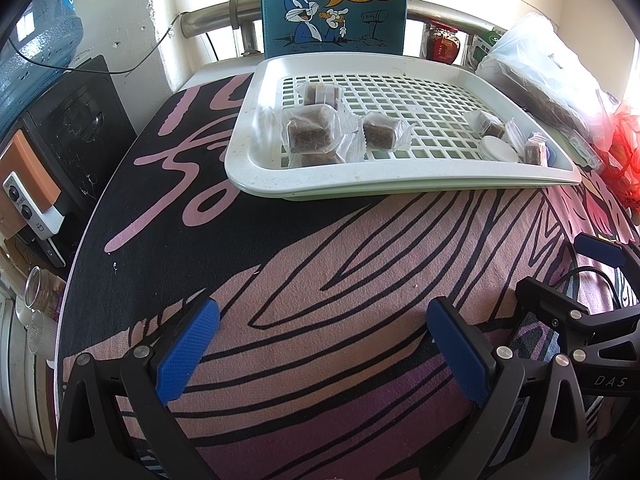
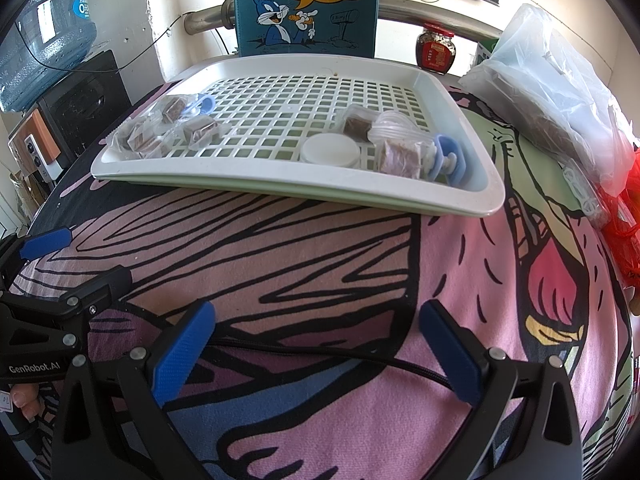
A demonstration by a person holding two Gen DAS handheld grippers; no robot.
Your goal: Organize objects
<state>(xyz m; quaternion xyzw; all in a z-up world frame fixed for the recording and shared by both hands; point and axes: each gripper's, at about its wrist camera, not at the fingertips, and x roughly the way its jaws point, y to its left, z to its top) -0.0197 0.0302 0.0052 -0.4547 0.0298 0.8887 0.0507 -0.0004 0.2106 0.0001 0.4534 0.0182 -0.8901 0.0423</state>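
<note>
A white slotted tray (image 1: 256, 176) (image 2: 480, 196) sits at the far side of the cloth-covered table. It holds several wrapped brown cakes (image 1: 310, 132) (image 2: 400, 158), a white round lid (image 1: 498, 150) (image 2: 330, 150) and a blue clip (image 2: 450, 158). My left gripper (image 1: 324, 320) is open and empty, low over the cloth in front of the tray. My right gripper (image 2: 316, 320) is open and empty too, beside the left one. Each shows at the edge of the other's view: the right gripper (image 1: 560, 276) and the left gripper (image 2: 76, 256).
A teal Bugs Bunny box (image 1: 334, 4) (image 2: 306, 6) stands behind the tray. A clear plastic bag (image 1: 540, 68) (image 2: 560, 92) and a red net bag (image 2: 628, 208) lie at the right. A jar (image 2: 434, 50), a water bottle (image 2: 44, 36) and a speaker (image 1: 28, 196) surround the table. A black cable (image 2: 320, 352) crosses the cloth.
</note>
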